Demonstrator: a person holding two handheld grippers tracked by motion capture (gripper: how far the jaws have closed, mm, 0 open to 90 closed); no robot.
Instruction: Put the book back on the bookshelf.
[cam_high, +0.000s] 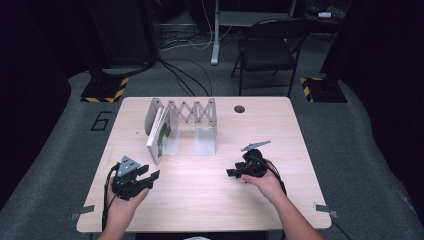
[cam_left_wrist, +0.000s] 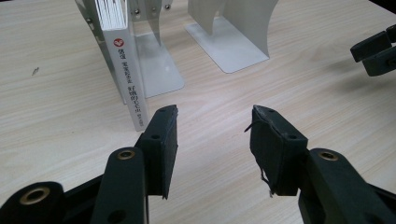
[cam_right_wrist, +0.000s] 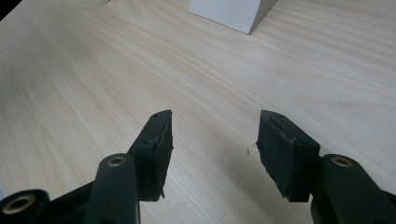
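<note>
A white book (cam_high: 159, 134) with a green cover leans in the left bay of a grey expanding bookend rack (cam_high: 192, 117) at the back of the wooden table (cam_high: 200, 195). In the left gripper view its spine (cam_left_wrist: 125, 60) stands just beyond my left jaw. My left gripper (cam_high: 151, 176) is held open near the table's front left, nothing between its jaws (cam_left_wrist: 212, 128). My right gripper (cam_high: 231, 173) is open too, front right of centre, pointing left over bare wood (cam_right_wrist: 214, 128). Its black jaw tips (cam_left_wrist: 376, 51) show at the right edge of the left gripper view.
The rack's right bay has a bare white base plate (cam_left_wrist: 226, 44), whose corner (cam_right_wrist: 233, 14) shows in the right gripper view. A round cable hole (cam_high: 239, 109) sits near the table's far edge. A folding chair (cam_high: 267, 50) and cables stand on the floor behind.
</note>
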